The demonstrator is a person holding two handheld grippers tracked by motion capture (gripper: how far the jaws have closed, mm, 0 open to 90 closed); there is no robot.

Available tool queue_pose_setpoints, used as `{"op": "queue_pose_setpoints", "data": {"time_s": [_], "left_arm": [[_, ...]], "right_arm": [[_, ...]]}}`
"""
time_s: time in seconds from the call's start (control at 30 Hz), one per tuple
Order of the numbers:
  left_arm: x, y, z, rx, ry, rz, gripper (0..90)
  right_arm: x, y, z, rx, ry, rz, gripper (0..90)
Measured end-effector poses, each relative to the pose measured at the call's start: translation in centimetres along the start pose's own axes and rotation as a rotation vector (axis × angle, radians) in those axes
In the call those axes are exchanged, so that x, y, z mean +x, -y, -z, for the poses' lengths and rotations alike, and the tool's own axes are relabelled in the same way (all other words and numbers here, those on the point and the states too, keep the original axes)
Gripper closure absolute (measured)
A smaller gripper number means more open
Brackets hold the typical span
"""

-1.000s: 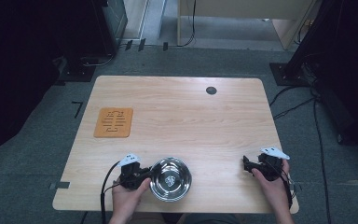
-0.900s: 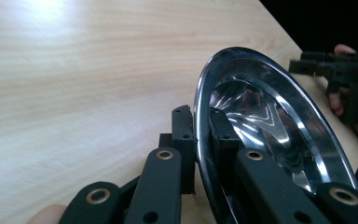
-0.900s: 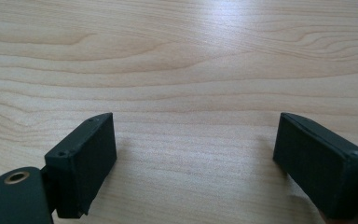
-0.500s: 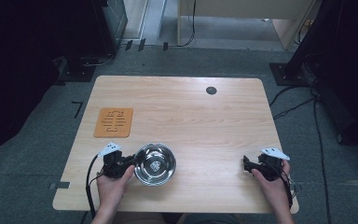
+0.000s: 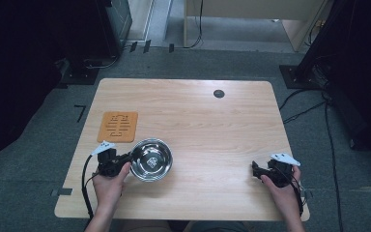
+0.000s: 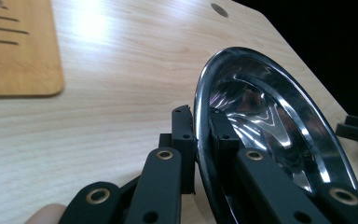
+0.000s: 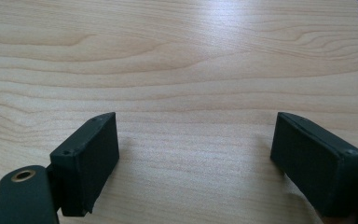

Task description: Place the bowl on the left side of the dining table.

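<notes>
Currently the left claw [image 5: 125,162] is clamped on the near-left rim of the steel bowl [image 5: 151,160]: in the left gripper view one jaw sits outside the rim and the other inside, pinching the wall of the bowl [image 6: 270,116]. The bowl sits left of centre on the desk [image 5: 212,125], toward the front edge, just right of the left claw and just below-right of the orange trivet [image 5: 119,126].

Key relation: the trivet lies up and left of the bowl, near but not touching as far as I can tell. If the trivet is the target, the remaining travel is short, diagonal, away from the person and leftward. The bowl is round, so no long axis to line up; only the rim grip matters. The left hand is the nearer one by far.

The right claw [image 5: 258,170] rests near the front-right of the desk, well apart from the bowl, jaws spread wide with bare wood between them in the right gripper view.

Versus a second ago: the bowl and left claw have shifted left and slightly away from the front edge, closing on the trivet. The right claw hasn't moved.
</notes>
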State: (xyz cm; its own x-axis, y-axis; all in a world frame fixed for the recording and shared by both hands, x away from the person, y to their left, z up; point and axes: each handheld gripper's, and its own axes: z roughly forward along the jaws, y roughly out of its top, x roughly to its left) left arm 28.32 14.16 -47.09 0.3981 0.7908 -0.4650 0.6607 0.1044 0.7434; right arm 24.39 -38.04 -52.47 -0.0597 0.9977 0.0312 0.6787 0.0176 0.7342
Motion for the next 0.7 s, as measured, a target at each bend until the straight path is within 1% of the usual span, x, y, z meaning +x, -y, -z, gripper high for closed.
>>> {"op": "queue_pose_setpoints", "data": {"time_s": [0.07, 0.1, 0.27, 0.37, 0.5, 0.57, 0.7], "left_arm": [[0.2, -0.2, 0.0, -0.003, -0.002, 0.002, 84.5], [0.5, -0.4, 0.0, -0.014, -0.007, 0.014, 84.5], [1.0, -0.9, -0.2, -0.015, -0.021, 0.013, 84.5], [1.5, -1.2, -0.4, -0.018, -0.024, 0.027, 84.5], [1.9, -1.4, -0.6, -0.020, -0.034, 0.031, 84.5], [2.3, -1.5, -0.7, -0.026, -0.040, 0.042, 84.5], [2.5, -1.8, -0.8, -0.026, -0.050, 0.042, 84.5]], "right_arm": [[0.0, 0.0, 0.0, 0.000, 0.000, 0.000, 14.6], [0.0, 0.0, 0.0, 0.000, 0.000, 0.000, 14.6], [0.0, 0.0, 0.0, 0.000, 0.000, 0.000, 14.6], [0.0, 0.0, 0.0, 0.000, 0.000, 0.000, 14.7], [0.0, 0.0, 0.0, 0.000, 0.000, 0.000, 14.7], [0.0, 0.0, 0.0, 0.000, 0.000, 0.000, 14.7], [0.0, 0.0, 0.0, 0.000, 0.000, 0.000, 14.7]]}}
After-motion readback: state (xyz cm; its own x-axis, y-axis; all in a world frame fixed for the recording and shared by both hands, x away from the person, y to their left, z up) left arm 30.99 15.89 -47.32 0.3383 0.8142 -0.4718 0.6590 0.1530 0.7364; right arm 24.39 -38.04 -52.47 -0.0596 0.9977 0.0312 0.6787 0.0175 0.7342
